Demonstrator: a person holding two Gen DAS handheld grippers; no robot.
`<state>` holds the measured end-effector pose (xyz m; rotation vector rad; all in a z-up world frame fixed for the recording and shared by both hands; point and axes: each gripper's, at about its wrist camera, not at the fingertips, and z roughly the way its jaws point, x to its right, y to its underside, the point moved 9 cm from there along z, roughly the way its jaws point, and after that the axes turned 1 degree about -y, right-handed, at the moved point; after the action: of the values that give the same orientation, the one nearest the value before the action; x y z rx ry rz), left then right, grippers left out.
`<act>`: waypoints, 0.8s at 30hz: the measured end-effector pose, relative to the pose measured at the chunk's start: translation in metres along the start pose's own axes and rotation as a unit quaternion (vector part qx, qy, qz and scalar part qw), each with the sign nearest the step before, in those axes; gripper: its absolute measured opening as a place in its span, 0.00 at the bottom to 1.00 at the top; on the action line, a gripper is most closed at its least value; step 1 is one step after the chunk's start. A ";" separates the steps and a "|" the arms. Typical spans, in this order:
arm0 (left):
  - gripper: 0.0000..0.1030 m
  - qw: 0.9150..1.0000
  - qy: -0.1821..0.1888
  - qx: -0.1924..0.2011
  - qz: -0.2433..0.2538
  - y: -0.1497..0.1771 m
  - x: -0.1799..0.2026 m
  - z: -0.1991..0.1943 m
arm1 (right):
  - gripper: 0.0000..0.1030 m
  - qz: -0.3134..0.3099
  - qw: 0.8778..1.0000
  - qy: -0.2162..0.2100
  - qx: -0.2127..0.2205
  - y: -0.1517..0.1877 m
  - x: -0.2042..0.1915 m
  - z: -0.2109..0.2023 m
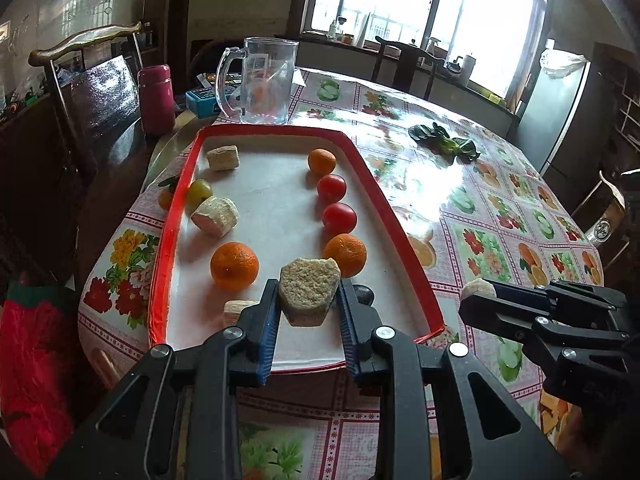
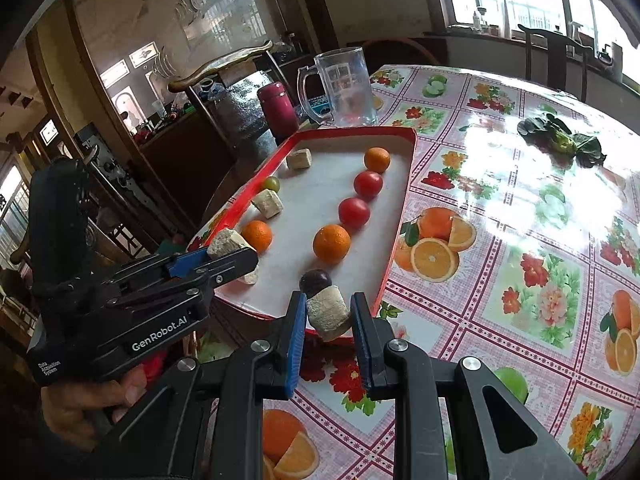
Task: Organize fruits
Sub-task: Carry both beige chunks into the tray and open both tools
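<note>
A red-rimmed white tray [image 1: 276, 184] [image 2: 316, 188] lies on the flowered tablecloth. My left gripper [image 1: 308, 300] [image 2: 228, 256] is shut on a pale fibrous chunk [image 1: 308, 290] [image 2: 226, 242] over the tray's near end. My right gripper [image 2: 329, 316] [image 1: 480, 296] is shut on a smaller pale chunk [image 2: 328, 314] [image 1: 478, 289] just off the tray's near right corner. On the tray's right side an orange [image 1: 322, 161], two tomatoes [image 1: 331, 188] [image 1: 339, 218], another orange [image 1: 345, 254] and a dark plum [image 2: 316, 280] form a row. On the left lie a third orange [image 1: 234, 266], a green fruit [image 1: 199, 192] and loose pale chunks [image 1: 215, 216].
Behind the tray stand a clear glass mug [image 1: 268, 80] and a maroon flask [image 1: 156, 96]. Leafy greens [image 1: 444, 142] lie on the table to the right. A small orange fruit [image 1: 165, 198] sits outside the tray's left rim. A chair [image 1: 88, 44] stands at the table's left edge.
</note>
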<state>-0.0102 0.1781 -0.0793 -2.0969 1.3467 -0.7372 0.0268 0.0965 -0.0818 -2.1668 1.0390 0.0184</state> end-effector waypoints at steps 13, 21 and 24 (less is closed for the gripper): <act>0.25 0.999 -0.002 0.010 -0.038 0.005 -0.048 -0.019 | 0.22 0.006 1.000 -0.002 -0.007 -0.008 0.002 0.023; 0.24 0.998 -0.017 -0.003 -0.052 0.009 -0.065 -0.008 | 0.22 0.006 1.000 -0.004 -0.020 -0.009 0.002 0.042; 0.25 0.999 -0.017 -0.007 -0.048 0.008 -0.062 0.000 | 0.22 0.007 1.000 -0.005 -0.023 -0.010 0.003 0.047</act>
<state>-0.0371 0.2326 -0.0940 -2.1886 1.2436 -0.7294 0.0488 0.1268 -0.1114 -2.1992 1.0584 0.0608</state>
